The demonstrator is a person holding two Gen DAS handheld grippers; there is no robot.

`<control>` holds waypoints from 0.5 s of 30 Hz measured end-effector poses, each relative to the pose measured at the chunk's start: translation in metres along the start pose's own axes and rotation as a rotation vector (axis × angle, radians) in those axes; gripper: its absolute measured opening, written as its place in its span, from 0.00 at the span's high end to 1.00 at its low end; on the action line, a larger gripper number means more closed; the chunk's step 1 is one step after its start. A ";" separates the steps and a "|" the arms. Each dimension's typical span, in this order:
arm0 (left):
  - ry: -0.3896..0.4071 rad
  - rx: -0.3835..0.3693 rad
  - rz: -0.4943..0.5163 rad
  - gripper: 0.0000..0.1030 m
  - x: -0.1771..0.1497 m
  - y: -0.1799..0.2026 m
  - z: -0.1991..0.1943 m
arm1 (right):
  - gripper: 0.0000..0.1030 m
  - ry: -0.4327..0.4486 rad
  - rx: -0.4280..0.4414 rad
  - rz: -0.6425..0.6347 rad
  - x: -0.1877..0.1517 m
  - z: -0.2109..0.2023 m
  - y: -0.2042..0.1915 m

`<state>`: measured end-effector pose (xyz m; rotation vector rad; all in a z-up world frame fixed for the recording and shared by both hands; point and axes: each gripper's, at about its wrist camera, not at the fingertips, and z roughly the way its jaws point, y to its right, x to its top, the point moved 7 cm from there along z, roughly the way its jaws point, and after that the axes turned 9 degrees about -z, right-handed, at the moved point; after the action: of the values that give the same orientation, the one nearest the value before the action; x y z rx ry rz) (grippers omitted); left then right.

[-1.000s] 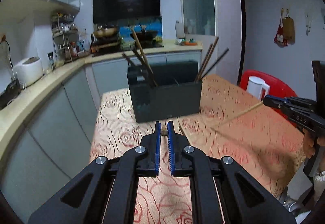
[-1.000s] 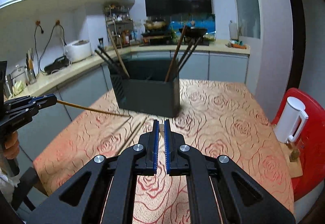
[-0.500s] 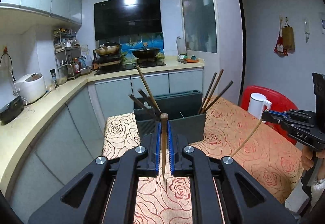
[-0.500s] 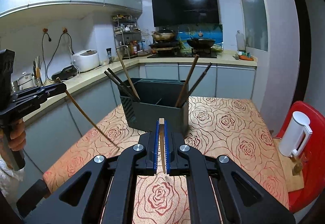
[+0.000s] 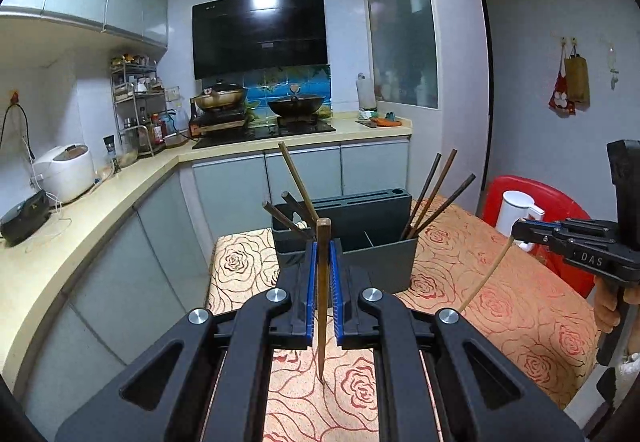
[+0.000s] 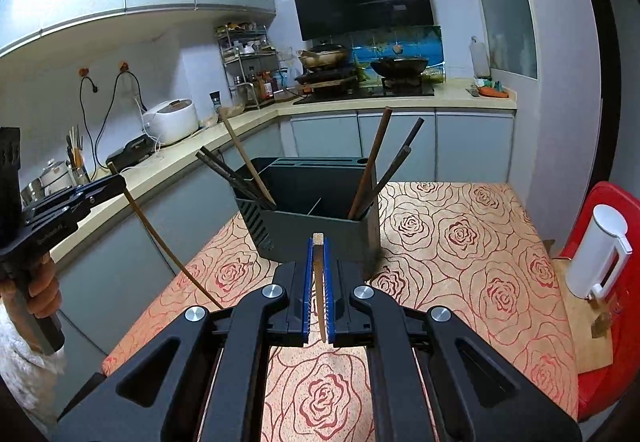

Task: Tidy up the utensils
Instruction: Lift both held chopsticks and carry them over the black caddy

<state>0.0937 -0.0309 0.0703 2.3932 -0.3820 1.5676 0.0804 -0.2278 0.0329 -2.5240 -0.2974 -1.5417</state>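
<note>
A dark grey utensil holder (image 5: 360, 242) stands on the rose-patterned table (image 5: 500, 302), with several chopsticks leaning in its left and right compartments. It also shows in the right wrist view (image 6: 316, 217). My left gripper (image 5: 323, 248) is shut on a brown chopstick (image 5: 322, 302) that hangs upright above the table. My right gripper (image 6: 318, 246) is shut on a lighter chopstick (image 6: 319, 290), also held upright. Each gripper shows in the other's view, with its chopstick hanging slanted down: the right one (image 5: 520, 236), the left one (image 6: 116, 183).
A white kettle (image 6: 596, 254) stands on a red stool (image 6: 612, 306) right of the table. A kitchen counter (image 5: 100, 201) with a rice cooker (image 5: 66, 171) runs along the left; the stove with pans is behind.
Both grippers have lifted their chopsticks off the table and risen. The chopsticks swung from lying flat to hanging nearly upright, and the holder now sits lower in both views.
</note>
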 end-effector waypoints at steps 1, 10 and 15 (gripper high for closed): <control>0.002 0.002 0.001 0.94 0.002 0.000 0.001 | 0.94 0.000 0.001 0.004 0.002 0.001 0.001; 0.013 0.007 -0.011 0.94 0.029 -0.002 0.009 | 0.94 0.013 0.002 0.017 0.027 0.002 0.012; 0.026 -0.011 -0.020 0.94 0.051 0.001 0.009 | 0.94 0.027 -0.007 0.001 0.042 0.000 0.014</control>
<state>0.1211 -0.0389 0.1141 2.3591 -0.3588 1.5820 0.1030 -0.2383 0.0701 -2.5059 -0.2876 -1.5783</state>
